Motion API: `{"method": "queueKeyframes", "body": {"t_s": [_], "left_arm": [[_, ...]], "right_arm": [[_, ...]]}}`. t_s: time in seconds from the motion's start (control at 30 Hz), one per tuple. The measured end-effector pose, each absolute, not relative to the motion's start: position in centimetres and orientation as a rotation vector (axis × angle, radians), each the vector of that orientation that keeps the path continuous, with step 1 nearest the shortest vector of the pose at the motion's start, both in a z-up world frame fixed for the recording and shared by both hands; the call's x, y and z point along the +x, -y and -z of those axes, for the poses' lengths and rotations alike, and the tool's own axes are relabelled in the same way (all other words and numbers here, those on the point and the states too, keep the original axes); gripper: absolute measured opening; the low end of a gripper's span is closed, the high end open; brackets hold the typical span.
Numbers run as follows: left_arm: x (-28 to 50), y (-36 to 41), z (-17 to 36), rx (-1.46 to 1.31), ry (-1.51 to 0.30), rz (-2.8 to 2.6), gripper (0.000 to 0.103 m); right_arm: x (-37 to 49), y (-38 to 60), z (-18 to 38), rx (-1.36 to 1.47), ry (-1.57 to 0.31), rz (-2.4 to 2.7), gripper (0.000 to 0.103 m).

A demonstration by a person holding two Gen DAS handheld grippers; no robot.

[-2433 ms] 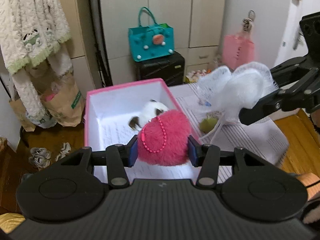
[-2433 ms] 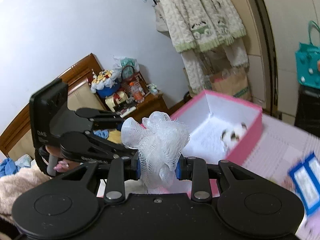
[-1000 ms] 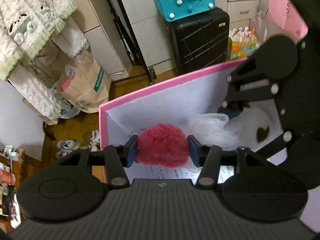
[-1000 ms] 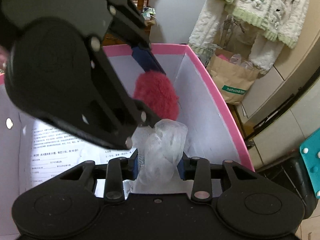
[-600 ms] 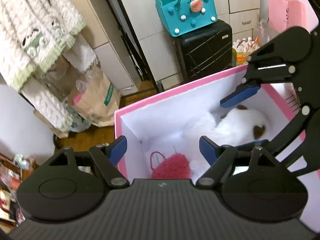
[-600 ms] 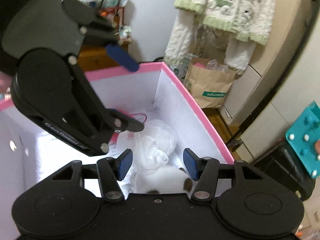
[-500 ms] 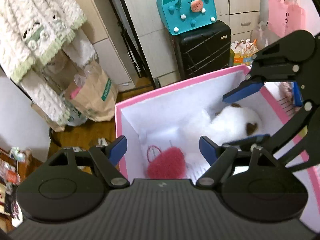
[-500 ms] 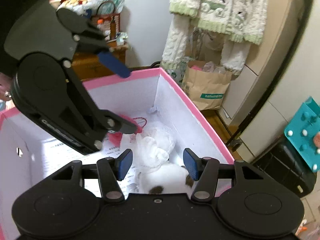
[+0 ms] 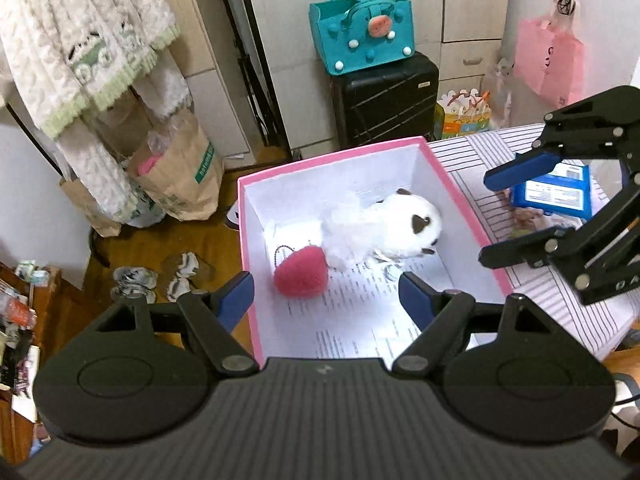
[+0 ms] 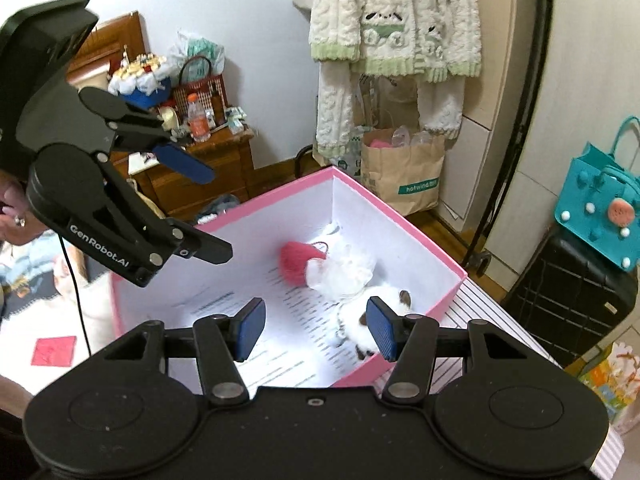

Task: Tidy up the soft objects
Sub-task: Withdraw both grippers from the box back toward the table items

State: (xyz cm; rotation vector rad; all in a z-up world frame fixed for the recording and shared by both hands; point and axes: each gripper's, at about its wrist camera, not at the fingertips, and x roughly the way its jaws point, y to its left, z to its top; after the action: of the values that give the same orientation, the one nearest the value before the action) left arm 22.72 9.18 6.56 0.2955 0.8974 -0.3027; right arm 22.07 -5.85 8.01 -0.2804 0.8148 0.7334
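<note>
Three soft things lie inside the pink box point(image 9: 472, 216), bunched toward its far end: a pink pompom point(image 9: 300, 274) with a bead chain nearest the far left corner, a white mesh puff point(image 9: 344, 232) touching it, and a white plush toy point(image 9: 400, 222) with brown patches against the puff, toward the right wall. They sit on printed paper lining the box floor, whose near half is bare, likely left free for more items.

Both tools hang above the box with nothing between their pads. The left gripper point(image 9: 326, 300) stands wide apart over the near left edge, released. The right gripper point(image 10: 314, 326) is also released, its jaws parted less widely, over the near right rim beside the plush toy. Empty and clear of the contents, both look free to fetch whatever comes next.

On the striped cloth point(image 9: 532, 296) just past the box's right wall lies a blue packet point(image 9: 556, 196), partly hidden by the right gripper; whether it counts as a soft object I cannot tell.
</note>
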Motion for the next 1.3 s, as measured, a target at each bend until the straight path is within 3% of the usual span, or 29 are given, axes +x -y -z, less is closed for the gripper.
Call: {"method": "queueKeyframes", "body": {"t_s": [0.67,1.07,1.3], "left_arm": [[10.6,-5.8,-10.9,0.363,-0.853,0.421,0.081],[5.8,-2.4,-9.1,0.397,-0.844,0.518,0.081],[5.7,0.1,-6.3,0.396,-0.878,0.577,0.081]], "right_arm": [[10.6,10.8,-13.3,-0.216,-0.823,-0.645,0.061],[4.6,14.7,-11.7,-0.199,-0.781,-0.636,0.063],[3.2,17.3,-7.9,-0.119,-0.81,-0.606,0.064]]}}
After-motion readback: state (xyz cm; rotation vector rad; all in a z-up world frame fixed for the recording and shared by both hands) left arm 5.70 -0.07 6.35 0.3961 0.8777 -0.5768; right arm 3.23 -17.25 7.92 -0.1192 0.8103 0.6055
